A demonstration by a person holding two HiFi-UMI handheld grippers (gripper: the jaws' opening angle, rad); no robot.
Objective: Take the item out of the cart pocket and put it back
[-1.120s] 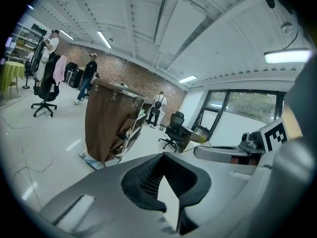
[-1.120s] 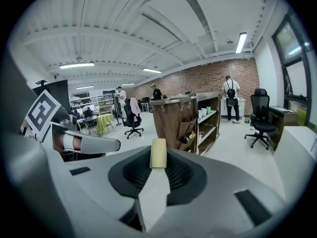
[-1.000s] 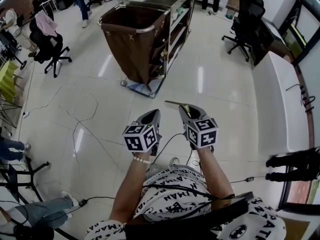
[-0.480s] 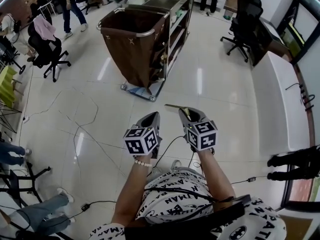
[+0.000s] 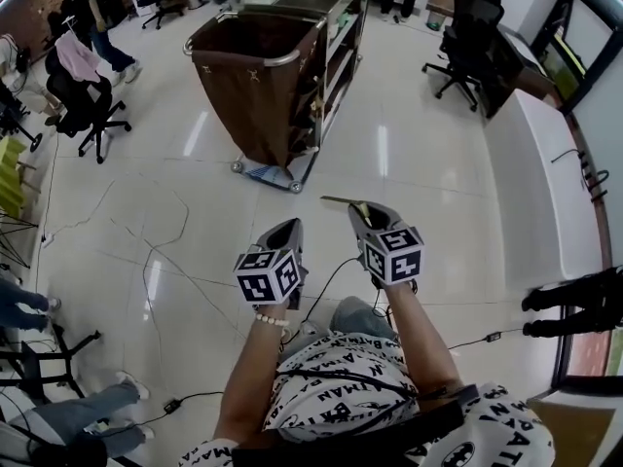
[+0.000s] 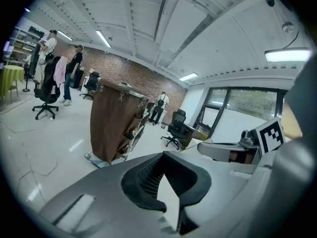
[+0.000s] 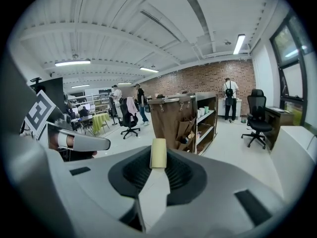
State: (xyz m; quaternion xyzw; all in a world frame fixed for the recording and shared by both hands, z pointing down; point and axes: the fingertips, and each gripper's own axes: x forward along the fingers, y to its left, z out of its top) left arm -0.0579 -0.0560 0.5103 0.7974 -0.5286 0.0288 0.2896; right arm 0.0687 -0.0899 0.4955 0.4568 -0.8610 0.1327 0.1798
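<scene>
Right gripper (image 7: 157, 169) clamped on the item (image 7: 158, 153), which is thin, flat and pale yellow, seen edge-on and sticking past the tips. Left gripper (image 6: 164, 166) jaws together, empty. Brown cart (image 5: 255, 86) at 12 o'clock, well apart.

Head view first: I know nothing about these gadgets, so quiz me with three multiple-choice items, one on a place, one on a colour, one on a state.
1. Where does the cart with the brown bag stand?
A. Against the white counter.
B. Across the floor, ahead of the person.
C. Behind the person.
2. What colour is the strip in the right gripper?
A. Pale yellow.
B. Red.
C. Blue.
3. How is the right gripper?
A. Open and empty.
B. Lying on the floor.
C. Shut on the strip.
B: bare floor separates person and cart. A: the right gripper view shows it. C: its jaws pinch the strip.
</scene>
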